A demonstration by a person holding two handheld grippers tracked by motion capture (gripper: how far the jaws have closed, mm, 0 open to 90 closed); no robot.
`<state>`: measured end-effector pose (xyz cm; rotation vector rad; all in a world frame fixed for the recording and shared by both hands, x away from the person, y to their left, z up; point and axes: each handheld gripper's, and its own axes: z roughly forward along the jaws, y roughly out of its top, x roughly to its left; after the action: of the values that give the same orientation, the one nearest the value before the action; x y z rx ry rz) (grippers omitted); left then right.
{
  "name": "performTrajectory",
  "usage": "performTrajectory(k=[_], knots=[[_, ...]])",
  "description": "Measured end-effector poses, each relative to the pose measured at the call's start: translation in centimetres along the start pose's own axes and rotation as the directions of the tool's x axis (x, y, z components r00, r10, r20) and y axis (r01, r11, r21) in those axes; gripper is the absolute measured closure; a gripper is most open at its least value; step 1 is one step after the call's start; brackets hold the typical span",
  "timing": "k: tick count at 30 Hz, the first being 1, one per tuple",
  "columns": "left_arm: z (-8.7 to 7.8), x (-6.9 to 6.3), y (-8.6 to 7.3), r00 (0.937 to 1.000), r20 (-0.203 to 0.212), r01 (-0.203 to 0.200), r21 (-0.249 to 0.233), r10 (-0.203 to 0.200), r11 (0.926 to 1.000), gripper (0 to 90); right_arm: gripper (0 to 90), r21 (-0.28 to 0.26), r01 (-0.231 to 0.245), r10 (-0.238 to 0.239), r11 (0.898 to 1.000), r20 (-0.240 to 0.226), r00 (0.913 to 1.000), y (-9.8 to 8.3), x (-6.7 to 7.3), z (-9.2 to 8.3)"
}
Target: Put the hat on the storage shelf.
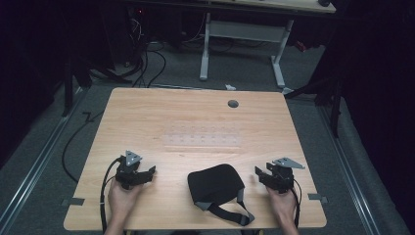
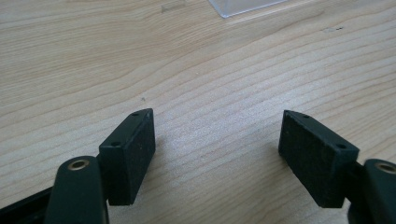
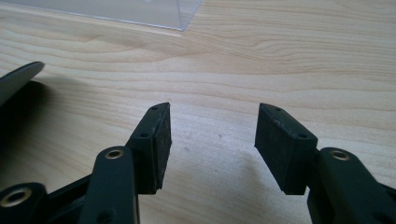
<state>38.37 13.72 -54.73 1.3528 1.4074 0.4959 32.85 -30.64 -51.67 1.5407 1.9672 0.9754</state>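
A black padded mask (image 1: 215, 185) with grey-black straps lies on the wooden table (image 1: 147, 112) near the front edge, between my two grippers. My left gripper (image 1: 149, 171) rests on the table to the mask's left, held in a hand, jaws wide apart over bare wood (image 2: 217, 140). My right gripper (image 1: 258, 173) sits to the mask's right, also open with nothing between its pads (image 3: 212, 137). The mask's dark edge (image 3: 16, 79) shows at the left of the right gripper view. A clear plastic tray (image 1: 201, 139) lies flat at the table's middle, beyond the mask.
The tray's corner (image 2: 243, 5) shows ahead of the left jaws, and its edge (image 3: 116, 11) ahead of the right jaws. A round cable hole (image 1: 233, 104) sits near the far edge. Behind the table stand a white desk frame (image 1: 205, 49) and floor cables (image 1: 147, 63).
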Motion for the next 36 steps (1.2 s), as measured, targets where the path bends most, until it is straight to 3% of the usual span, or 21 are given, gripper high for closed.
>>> performTrajectory(k=[6,7,10,14,20,24,29,31,36], knots=[[0.0,0.0,0.0,1.0000,0.000,0.000,0.000,0.000,1.0000,27.6,46.7,-0.045,-0.005,0.002,0.999,-0.045,0.9990,0.2,0.5,-1.9],[0.0,0.0,0.0,1.0000,0.000,0.000,0.000,0.000,1.0000,27.5,47.0,-0.062,-0.007,0.002,0.998,-0.075,0.9972,0.3,0.7,-2.6],[0.0,0.0,0.0,1.0000,0.000,0.000,0.000,0.000,1.0000,27.6,47.3,-0.080,-0.011,0.003,0.997,-0.100,0.9950,0.4,1.0,-3.3],[0.0,0.0,0.0,1.0000,0.000,0.000,0.000,0.000,1.0000,27.7,46.8,-0.091,0.005,-0.019,0.996,-0.161,0.9867,0.6,2.1,-4.5],[0.0,0.0,0.0,1.0000,0.000,0.000,0.000,0.000,1.0000,27.6,43.8,-0.100,0.044,-0.063,0.994,-0.195,0.9788,0.6,3.4,-5.4],[0.0,0.0,0.0,1.0000,-0.001,0.000,-0.002,0.000,1.0000,27.7,41.0,-0.121,0.044,-0.073,0.992,-0.243,0.9672,0.5,4.3,-6.3],[0.0,0.0,0.0,1.0000,-0.001,0.001,-0.002,-0.001,1.0000,27.6,40.2,-0.110,0.052,-0.080,0.993,-0.274,0.9583,0.4,5.2,-6.2],[0.0,0.0,0.0,1.0000,-0.001,0.001,-0.002,-0.001,1.0000,27.7,40.1,-0.096,0.078,-0.103,0.992,-0.292,0.9510,0.4,5.8,-5.4],[0.1,0.0,0.0,1.0000,-0.001,0.000,-0.002,0.000,1.0000,27.5,39.0,-0.054,0.075,-0.088,0.996,-0.323,0.9424,0.1,6.9,-3.7]])
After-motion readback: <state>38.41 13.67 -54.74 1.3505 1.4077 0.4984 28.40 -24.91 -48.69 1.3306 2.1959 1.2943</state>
